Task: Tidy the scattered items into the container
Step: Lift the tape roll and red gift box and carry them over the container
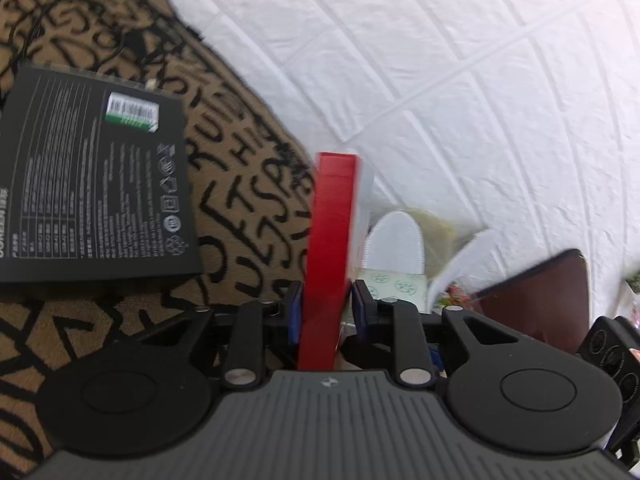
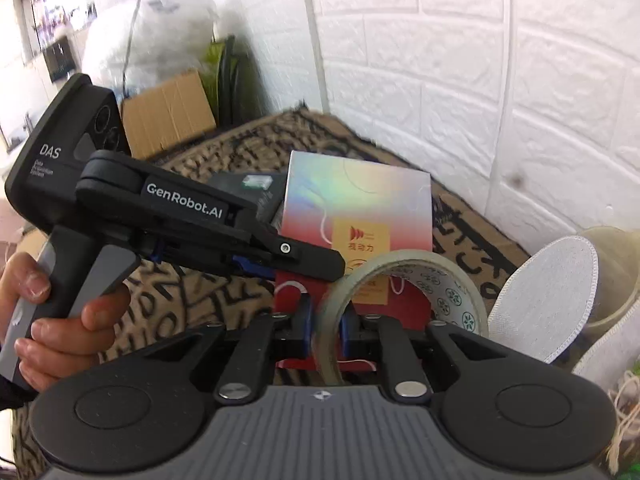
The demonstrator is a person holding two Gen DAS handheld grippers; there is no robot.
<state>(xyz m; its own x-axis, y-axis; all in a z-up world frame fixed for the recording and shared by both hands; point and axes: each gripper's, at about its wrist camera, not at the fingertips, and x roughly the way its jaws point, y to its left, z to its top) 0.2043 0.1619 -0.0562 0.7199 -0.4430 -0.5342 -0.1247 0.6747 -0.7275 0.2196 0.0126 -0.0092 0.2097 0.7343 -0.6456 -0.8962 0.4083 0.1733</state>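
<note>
L gripper (image 1: 326,308) clamps red box (image 1: 330,248) edge-on; R gripper (image 2: 324,330) pinches tape roll (image 2: 404,276), insole (image 2: 548,292) at 3 o'clock.

Both feeds bright, daylight-like. I see overexposed glare on the white brick wall (image 1: 460,80), top right. Motion blur smears the slippers (image 1: 394,242); fisheye bends edges, corners dark.
</note>
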